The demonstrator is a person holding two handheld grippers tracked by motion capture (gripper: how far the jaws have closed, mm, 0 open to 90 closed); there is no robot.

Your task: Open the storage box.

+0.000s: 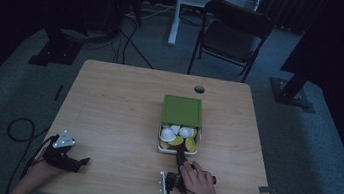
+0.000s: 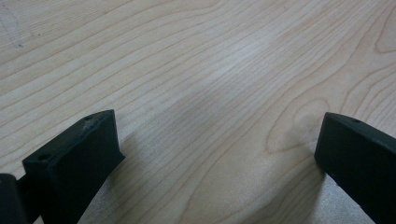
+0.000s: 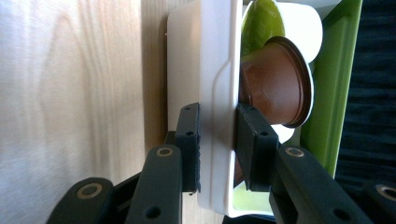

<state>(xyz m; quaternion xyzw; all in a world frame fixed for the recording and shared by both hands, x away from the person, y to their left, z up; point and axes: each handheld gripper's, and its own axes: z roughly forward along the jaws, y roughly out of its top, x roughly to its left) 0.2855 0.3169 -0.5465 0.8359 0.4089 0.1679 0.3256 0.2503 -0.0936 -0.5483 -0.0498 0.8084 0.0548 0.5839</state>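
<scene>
On the wooden counter, just right of its centre, a green box is seen with a white drawer pulled out toward the person. Coffee capsules in white, yellow-green and brown are piled inside the drawer. The drawer's front wall is clamped between the jaws of the right hand-held gripper, one pad outside it, the other inside beside a brown capsule. Well to the left of the drawer, at the counter's near edge, the left hand-held gripper is held with jaws spread wide over bare wood, nothing between them.
</scene>
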